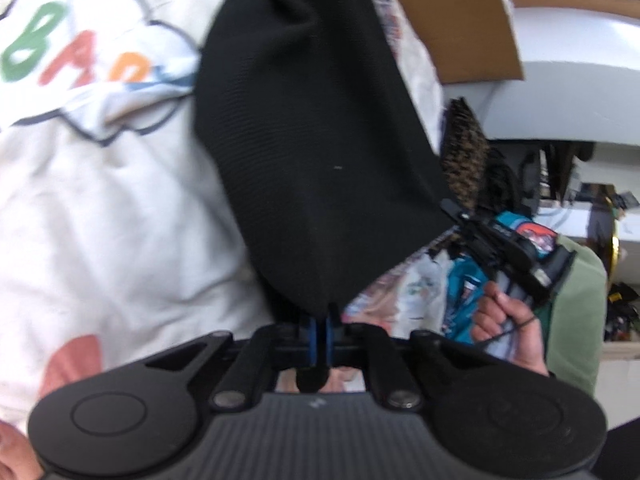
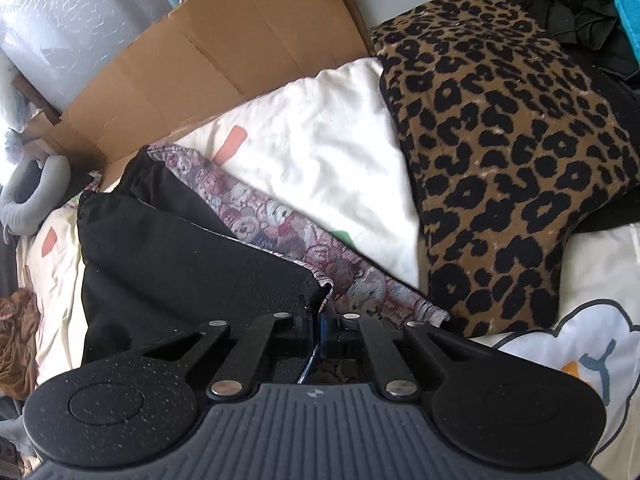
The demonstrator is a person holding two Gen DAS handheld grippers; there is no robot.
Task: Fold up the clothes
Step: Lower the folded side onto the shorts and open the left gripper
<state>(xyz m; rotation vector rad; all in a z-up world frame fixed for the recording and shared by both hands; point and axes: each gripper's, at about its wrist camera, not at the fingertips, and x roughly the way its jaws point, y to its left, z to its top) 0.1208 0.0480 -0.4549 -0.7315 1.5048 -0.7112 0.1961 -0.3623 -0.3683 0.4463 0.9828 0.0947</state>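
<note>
Pinching black garment (image 1: 316, 152) (both ends): left gripper (image 1: 320, 322), right gripper (image 2: 320, 322).

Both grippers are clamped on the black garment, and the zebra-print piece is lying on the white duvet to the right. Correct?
Almost. The right wrist view shows that piece is leopard-print, not zebra. Otherwise right: left gripper and right gripper are shut on the black garment, and it lies on the white duvet.
</note>
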